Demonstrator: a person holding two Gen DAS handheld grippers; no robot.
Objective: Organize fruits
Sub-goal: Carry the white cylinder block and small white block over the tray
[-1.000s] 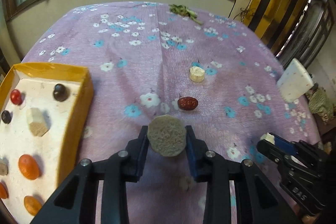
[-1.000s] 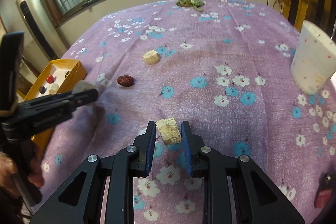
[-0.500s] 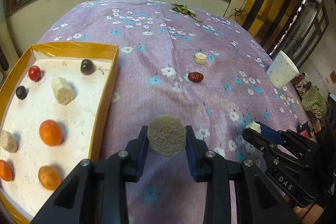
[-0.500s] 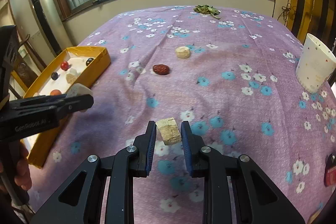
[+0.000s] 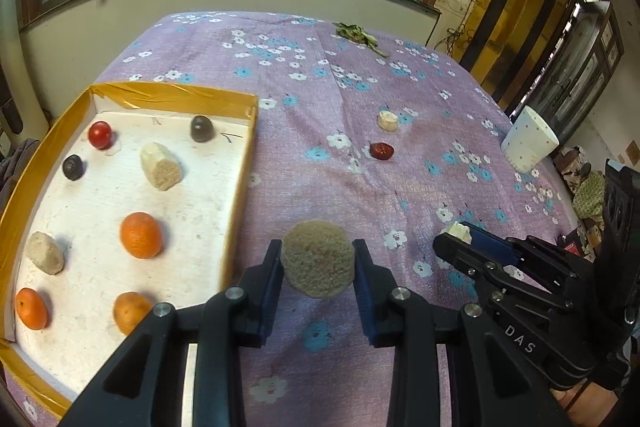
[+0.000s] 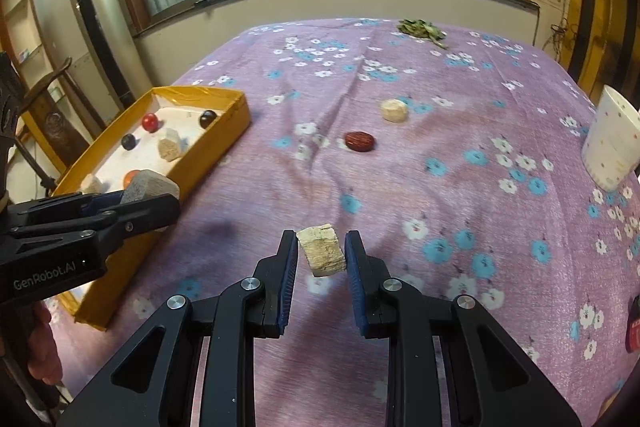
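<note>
My left gripper (image 5: 318,263) is shut on a round tan fruit slice (image 5: 318,259), held above the cloth just right of the yellow tray (image 5: 172,95). The tray holds oranges (image 5: 141,235), a red ball (image 5: 99,134), dark balls and pale chunks. My right gripper (image 6: 321,253) is shut on a pale fruit chunk (image 6: 322,255) over the near cloth. In the right wrist view the left gripper (image 6: 152,197) shows at the left beside the tray (image 6: 224,131). A red date (image 6: 359,141) and a pale round piece (image 6: 394,110) lie on the purple cloth farther back.
A white dotted cup (image 5: 528,141) stands at the table's right edge. Green leaves (image 6: 420,28) lie at the far end. The flowered purple cloth (image 6: 440,187) covers the whole table. A hand (image 6: 40,355) holds the left gripper's handle.
Both grippers have drawn back toward the near side with their pieces still held. The tray now shows more fully at the left, and the date and round piece look farther away.
</note>
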